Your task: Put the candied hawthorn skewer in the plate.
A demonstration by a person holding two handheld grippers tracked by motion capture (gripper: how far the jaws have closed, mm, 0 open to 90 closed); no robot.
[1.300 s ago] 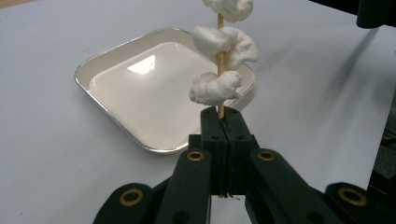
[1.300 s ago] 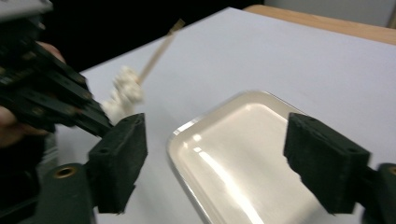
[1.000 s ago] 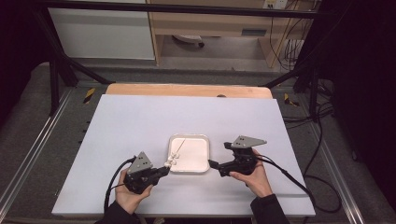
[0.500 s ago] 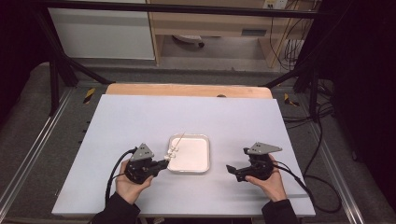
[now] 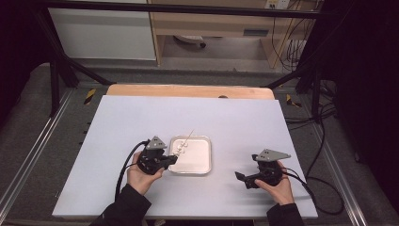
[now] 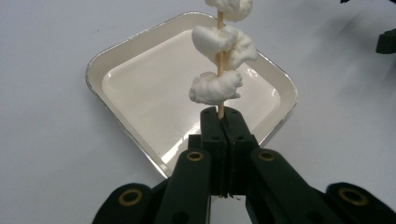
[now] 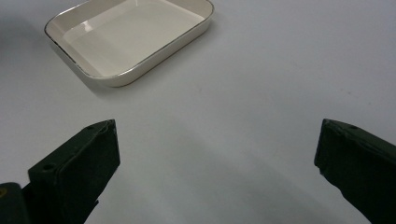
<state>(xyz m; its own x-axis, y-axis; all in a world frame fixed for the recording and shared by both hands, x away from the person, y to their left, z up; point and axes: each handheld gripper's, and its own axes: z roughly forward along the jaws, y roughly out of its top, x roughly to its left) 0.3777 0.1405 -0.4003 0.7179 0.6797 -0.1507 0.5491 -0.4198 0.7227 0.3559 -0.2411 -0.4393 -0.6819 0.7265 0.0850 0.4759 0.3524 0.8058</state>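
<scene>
A thin wooden skewer (image 6: 220,25) threaded with white marshmallow-like pieces (image 6: 215,87) is clamped at its lower end by my left gripper (image 6: 220,116). In the high view the left gripper (image 5: 170,160) sits at the left rim of a cream square tray (image 5: 197,160), and the skewer (image 5: 187,140) slants up over the tray's far left part. The tray (image 6: 140,88) is empty under the skewer. My right gripper (image 5: 240,177) rests to the right of the tray, well apart from it, jaws wide open with nothing between its fingers (image 7: 88,154). The tray (image 7: 130,37) lies ahead of it.
The white tabletop (image 5: 141,117) spreads around the tray, with a wooden strip (image 5: 188,91) at its far edge. Black cables (image 5: 310,183) trail from both grippers toward the near edge. Metal frame rails (image 5: 28,155) flank the table.
My right gripper has drawn away from the tray to the right and toward the near edge. The left gripper has shifted slightly with the skewer, which now slants over the tray.
</scene>
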